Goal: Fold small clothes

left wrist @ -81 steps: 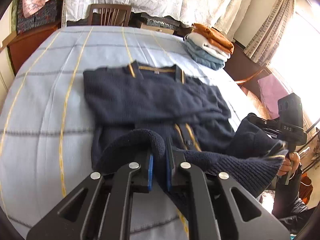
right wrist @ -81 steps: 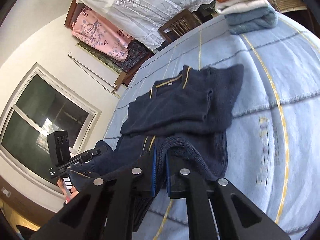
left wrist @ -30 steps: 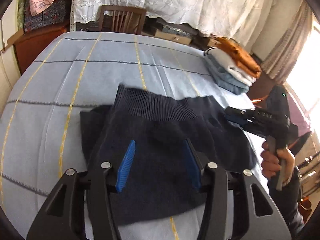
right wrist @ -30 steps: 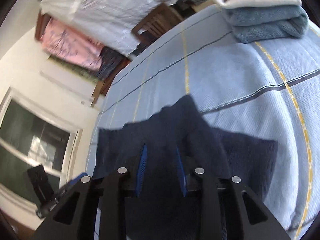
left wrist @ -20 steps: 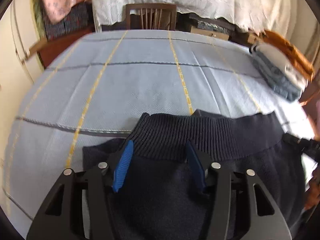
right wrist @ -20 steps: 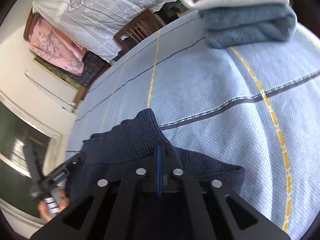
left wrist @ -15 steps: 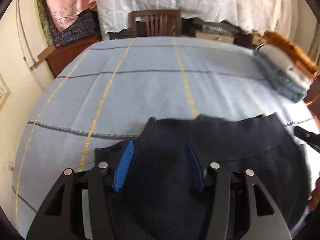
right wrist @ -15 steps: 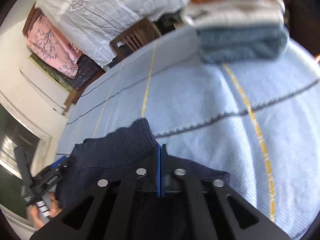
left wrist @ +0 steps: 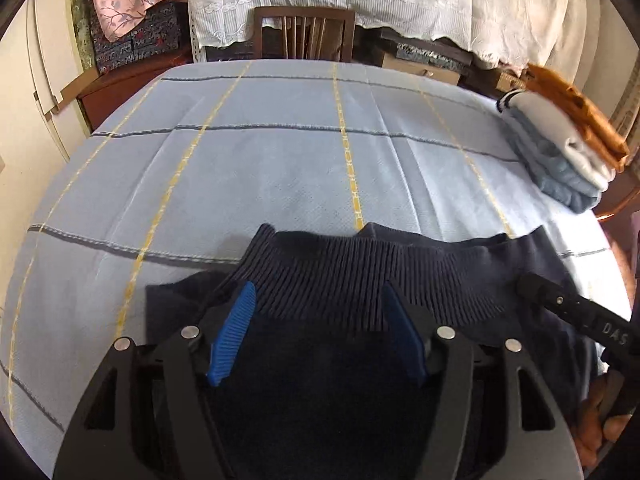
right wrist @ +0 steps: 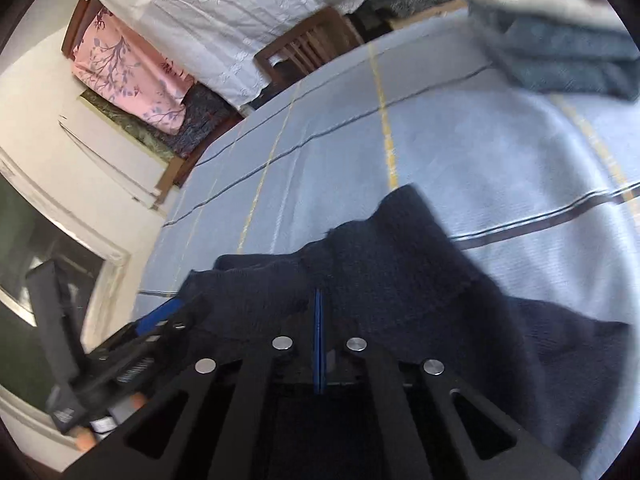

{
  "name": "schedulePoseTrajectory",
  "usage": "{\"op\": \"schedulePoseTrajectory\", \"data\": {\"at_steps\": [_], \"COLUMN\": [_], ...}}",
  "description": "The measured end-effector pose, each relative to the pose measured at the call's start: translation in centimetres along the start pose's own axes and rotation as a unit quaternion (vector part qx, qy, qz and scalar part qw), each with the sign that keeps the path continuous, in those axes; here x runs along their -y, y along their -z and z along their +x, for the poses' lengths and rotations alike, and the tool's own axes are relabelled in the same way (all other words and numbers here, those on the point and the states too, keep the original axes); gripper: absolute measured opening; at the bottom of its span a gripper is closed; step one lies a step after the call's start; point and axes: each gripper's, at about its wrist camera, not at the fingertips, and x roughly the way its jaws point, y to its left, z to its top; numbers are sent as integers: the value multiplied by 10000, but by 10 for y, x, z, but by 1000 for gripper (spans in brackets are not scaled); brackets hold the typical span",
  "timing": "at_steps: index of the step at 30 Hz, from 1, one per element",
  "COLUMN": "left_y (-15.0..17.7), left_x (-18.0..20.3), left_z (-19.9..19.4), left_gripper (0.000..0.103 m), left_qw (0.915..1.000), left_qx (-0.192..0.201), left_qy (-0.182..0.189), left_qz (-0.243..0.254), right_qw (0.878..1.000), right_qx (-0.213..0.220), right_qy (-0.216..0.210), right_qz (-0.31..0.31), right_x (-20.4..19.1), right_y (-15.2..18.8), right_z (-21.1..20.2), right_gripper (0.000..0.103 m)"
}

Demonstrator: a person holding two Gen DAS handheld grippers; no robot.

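A navy knitted sweater (left wrist: 344, 280) lies folded on the blue checked tablecloth (left wrist: 280, 160), its ribbed hem at the far edge. My left gripper (left wrist: 318, 320) hovers over the sweater's left part. Its jaws are opening and the blue pads (left wrist: 232, 332) stand apart, pressing on nothing. In the right wrist view the sweater (right wrist: 420, 272) lies under and ahead of my right gripper (right wrist: 319, 308). That gripper is shut, pads flush, with no cloth visibly between them. In the left wrist view the right gripper (left wrist: 568, 312) rests at the sweater's right edge.
A stack of folded clothes (left wrist: 568, 160), blue, white and orange, sits at the table's far right, also close in the right wrist view as a blurred stack (right wrist: 560, 52). A wooden chair (left wrist: 304, 32) stands behind the table. Bare cloth stretches beyond the sweater.
Both grippers carried the sweater's lower half up over the collar and let it go. The right gripper then shut with nothing in it, and the left one spread wider over the fold.
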Motion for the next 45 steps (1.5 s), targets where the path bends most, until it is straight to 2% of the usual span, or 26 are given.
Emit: {"op": "schedulePoseTrajectory", "data": {"at_steps": [2, 3, 4, 6, 8, 11, 13, 15, 16, 18, 20, 21, 22, 24, 26, 29, 31, 32, 33, 34, 36, 37, 39, 41, 43, 45], "left_y": [11, 19, 27, 47, 57, 61, 60, 61, 62, 66, 70, 74, 76, 81, 81, 81, 82, 82, 82, 81, 81, 81, 80, 80, 79, 78], "left_x": [0, 2, 3, 9, 18, 26, 19, 13, 12, 12, 16, 18, 19, 21, 20, 20, 20, 19, 19, 19, 20, 21, 22, 20, 17, 16], "left_z": [-23, -33, -39, -40, -28, -21, -19, -21, -23, -32, -41, -44, -45, -40, -36, -35, -36, -37, -37, -38, -41, -43, -44, -39, -37, -37], "left_gripper": [66, 74, 77, 80, 80, 89, 92, 92, 92, 91, 91, 92, 92, 97, 99, 99, 99, 99, 99, 99, 99, 99, 99, 99, 99, 99], "left_qw": [9997, 9993, 9990, 9988, 9985, 9952, 9968, 9976, 9974, 9970, 9975, 9975, 9974, 9965, 9957, 9954, 9953, 9953, 9953, 9951, 9934, 9927, 9902, 9899, 9910, 9912], "left_qx": [174, 272, 341, 319, 98, 281, 206, 186, 202, 220, 257, 260, 244, 151, 243, 293, 301, 311, 318, 326, 414, 456, 546, 450, 416, 406], "left_qy": [71, 83, 55, -126, -216, -614, -541, -532, -599, -684, -589, -576, -602, -730, -818, -840, -847, -843, -847, -862, -979, -1024, -1184, -1246, -1192, -1184], "left_qz": [154, 237, 278, 355, 501, 713, 556, 389, 346, 296, 286, 304, 320, 379, 351, 345, 362, 353, 348, 358, 424, 453, 506, 515, 449, 435], "right_qw": [9982, 9964, 9951, 9928, 9927, 9950, 9965, 9977, 9982, 9966, 9938, 9926, 9915, 9889, 9853, 9830, 9824, 9802, 9754, 9712, 9675, 9675, 9724, 9725, 9764, 9724], "right_qx": [197, 307, 339, 362, 277, -198, -269, -229, -135, 83, 260, 264, 210, -1, -75, 28, 448, 648, 899, 999, 902, 719, 333, 431, 709, 937], "right_qy": [245, 228, 124, 12, 75, 242, 95, 32, 63, 91, 159, 170, 184, 393, 603, 705, 716, 792, 1041, 1317, 1738, 1895, 1894, 1860, 1553, 1600], "right_qz": [-504, -754, -922, -1145, -1170, -948, -782, -632, -584, -815, -1070, -1177, -1273, -1435, -1595, -1693, -1668, -1695, -1723, -1715, -1601, -1513, -1320, -1334, -1324, -1418], "right_x": [-17, -28, -36, -51, -56, -48, -42, -38, -38, -46, -56, -60, -63, -67, -71, -74, -73, -73, -70, -66, -53, -45, -33, -35, -40, -43], "right_y": [13, 22, 31, 48, 59, 73, 71, 71, 72, 79, 87, 92, 94, 103, 106, 107, 104, 101, 101, 100, 101, 100, 97, 97, 97, 97], "right_z": [-19, -31, -41, -53, -54, -44, -40, -43, -47, -59, -70, -73, -72, -65, -56, -58, -75, -80, -89, -92, -89, -82, -68, -70, -83, -90], "right_gripper": [7, 7, 9, 14, 19, 19, 19, 19, 22, 25, 36, 43, 46, 48, 50, 52, 52, 53, 61, 64, 64, 64, 66, 66, 66, 66]}}
